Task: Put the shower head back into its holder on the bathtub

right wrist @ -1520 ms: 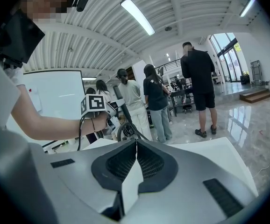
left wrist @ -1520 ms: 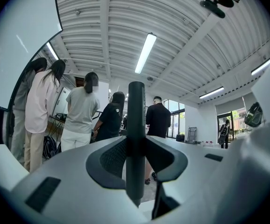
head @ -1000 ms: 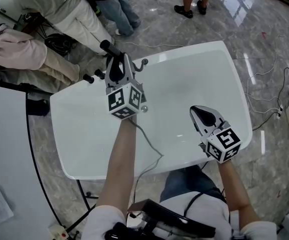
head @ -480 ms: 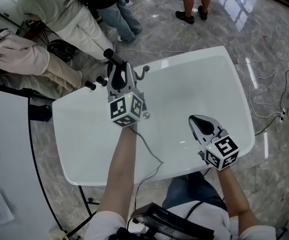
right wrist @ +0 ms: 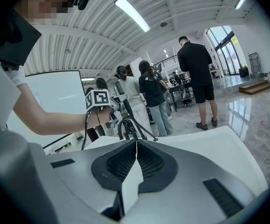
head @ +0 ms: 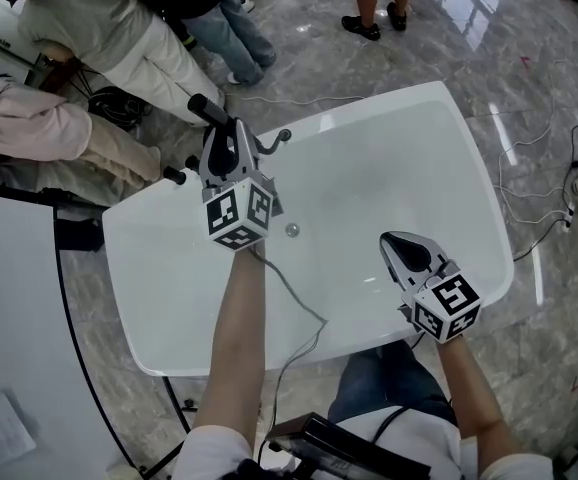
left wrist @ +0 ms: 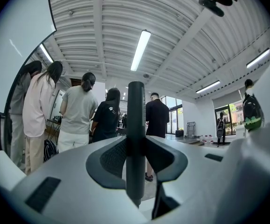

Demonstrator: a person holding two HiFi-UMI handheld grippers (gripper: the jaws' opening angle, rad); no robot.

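The black shower head (head: pixel 206 109) is a slim dark rod; its end sticks out past my left gripper (head: pixel 226 138), which is shut on it over the far left rim of the white bathtub (head: pixel 389 138). In the left gripper view the rod (left wrist: pixel 136 125) stands upright, pinched between the jaws of the left gripper (left wrist: pixel 136 157). Its grey hose (head: pixel 291 290) trails back across the tub toward me. Just right of the jaws stands the curved black faucet (head: pixel 275 141). My right gripper (head: pixel 393 236) hovers over the tub's near right part, shut and empty; its jaws meet in the right gripper view (right wrist: pixel 136 143).
Two black knobs (head: pixel 175 175) sit on the tub rim left of the faucet. A round drain (head: pixel 291 230) lies in the tub floor. Several people (head: pixel 119 28) stand on the marble floor behind the tub. A white cable (head: pixel 529 148) runs over the floor at the right.
The left gripper with the shower head has edged slightly left, away from the drain. The right gripper has stayed where it was, still shut.
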